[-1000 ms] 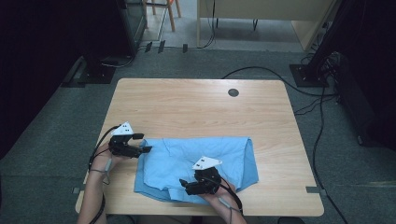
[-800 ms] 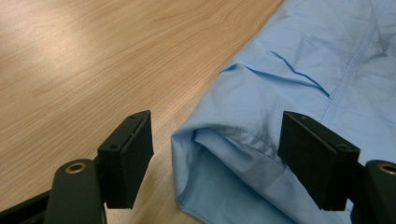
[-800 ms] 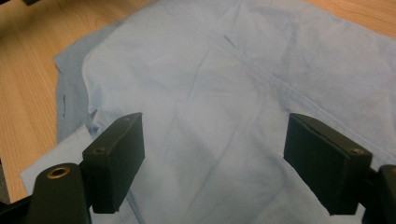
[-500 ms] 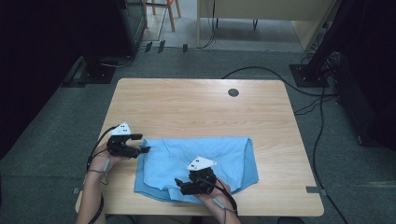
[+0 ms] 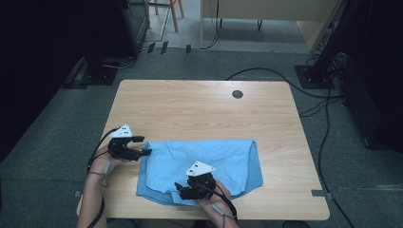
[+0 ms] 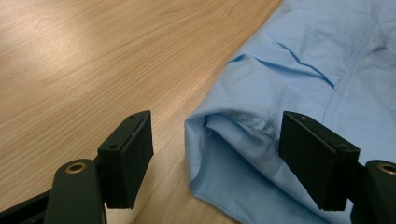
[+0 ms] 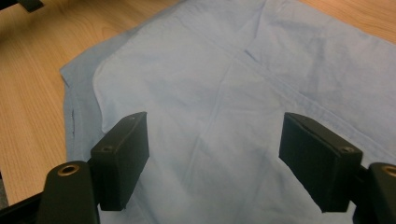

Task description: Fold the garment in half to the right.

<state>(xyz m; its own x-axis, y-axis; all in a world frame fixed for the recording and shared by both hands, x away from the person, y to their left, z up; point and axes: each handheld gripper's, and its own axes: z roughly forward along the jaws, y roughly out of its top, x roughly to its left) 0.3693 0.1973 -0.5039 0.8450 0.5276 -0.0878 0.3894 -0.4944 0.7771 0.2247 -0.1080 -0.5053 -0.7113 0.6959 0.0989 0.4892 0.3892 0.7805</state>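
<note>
Below, light-blue shirt (image 5: 209,161) lay flat at table's (image 5: 199,109) 6 o'clock edge. Left tool (image 5: 143,146) released, wide, straddling shirt's 9 o'clock corner fold. Right tool (image 5: 179,189) wide over cloth, just closing slightly, gripping nothing.

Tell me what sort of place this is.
Probably a lab or recording workroom: a lone wooden table stands on grey carpet, black cables trail across the floor, and dark equipment stands sit around it.
</note>
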